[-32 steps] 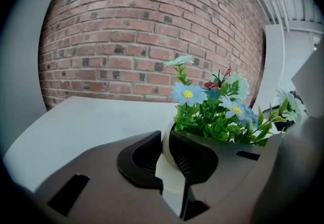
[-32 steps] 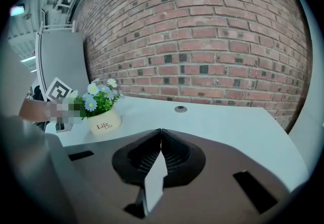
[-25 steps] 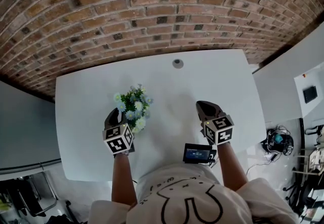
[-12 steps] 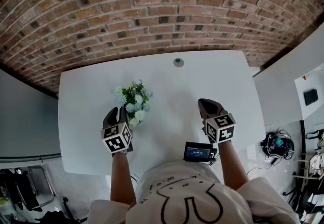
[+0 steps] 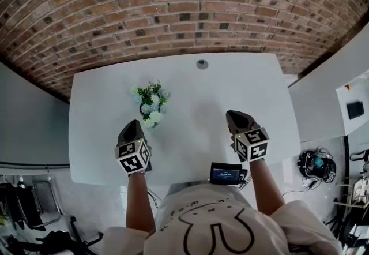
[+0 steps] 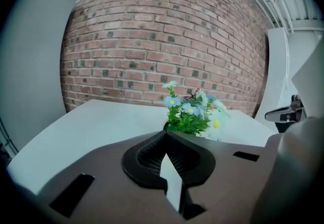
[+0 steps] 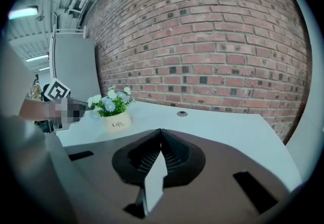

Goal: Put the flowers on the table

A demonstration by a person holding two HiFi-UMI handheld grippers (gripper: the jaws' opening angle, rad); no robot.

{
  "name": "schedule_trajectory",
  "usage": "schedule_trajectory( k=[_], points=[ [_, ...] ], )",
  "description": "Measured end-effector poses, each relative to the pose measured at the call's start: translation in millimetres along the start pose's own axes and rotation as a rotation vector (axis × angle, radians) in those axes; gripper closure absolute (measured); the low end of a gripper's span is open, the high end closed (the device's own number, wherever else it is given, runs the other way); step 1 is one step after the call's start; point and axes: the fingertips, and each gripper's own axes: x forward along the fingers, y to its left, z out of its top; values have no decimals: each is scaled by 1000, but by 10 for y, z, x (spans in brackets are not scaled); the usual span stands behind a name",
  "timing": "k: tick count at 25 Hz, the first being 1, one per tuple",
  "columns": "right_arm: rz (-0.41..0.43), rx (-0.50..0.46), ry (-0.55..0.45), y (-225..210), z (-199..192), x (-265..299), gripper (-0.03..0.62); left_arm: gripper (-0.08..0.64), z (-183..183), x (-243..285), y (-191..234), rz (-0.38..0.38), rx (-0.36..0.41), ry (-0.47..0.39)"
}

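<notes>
The left gripper (image 5: 131, 127) has drawn back toward six o'clock since a second ago. Its tips were then in among the blooms; now the pot of flowers (image 5: 149, 106) stands apart from it, at about one o'clock of the tips, on the left half of the white table (image 5: 236, 78). The pot looks upright in the right gripper view, with white and blue daisies above a white pot.

The left gripper's jaws are closed tip to tip with nothing between them, and the right gripper (image 5: 233, 116), well off at three o'clock of the left one, is closed and empty too.

To my eye the setting-down is done and only the retreat is left. It wants a straight pull back toward six o'clock, without swinging toward one o'clock, where the blooms overhang the pot's rim and a brush could tip it.
</notes>
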Motion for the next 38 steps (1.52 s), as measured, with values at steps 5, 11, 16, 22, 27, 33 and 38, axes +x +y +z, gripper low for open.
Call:
schedule_trajectory(
  k=[5,11,16,22,27,33,38],
  points=[
    [25,-2,-17,69,-43,-132,578,548,-37,-202,-152,-17,29,-8],
    [46,1,-44,170,-81,-277,578,548,-42,-391,-270,-29,58,-21],
    [41,15,-74,241,-83,-412,578,548,-9,-531,-368,-56,87,-35],
    [37,-5,-112,404,51,-538,578,548,241,-724,-333,-76,112,-100],
    [13,-58,-168,571,261,-651,578,548,490,-913,-266,-80,149,-179],
    [-30,-75,-233,634,482,-807,578,548,738,-1095,-271,-108,173,-266],
    [-55,-94,-279,634,615,-914,578,548,894,-1176,-286,-127,184,-341]
  ],
)
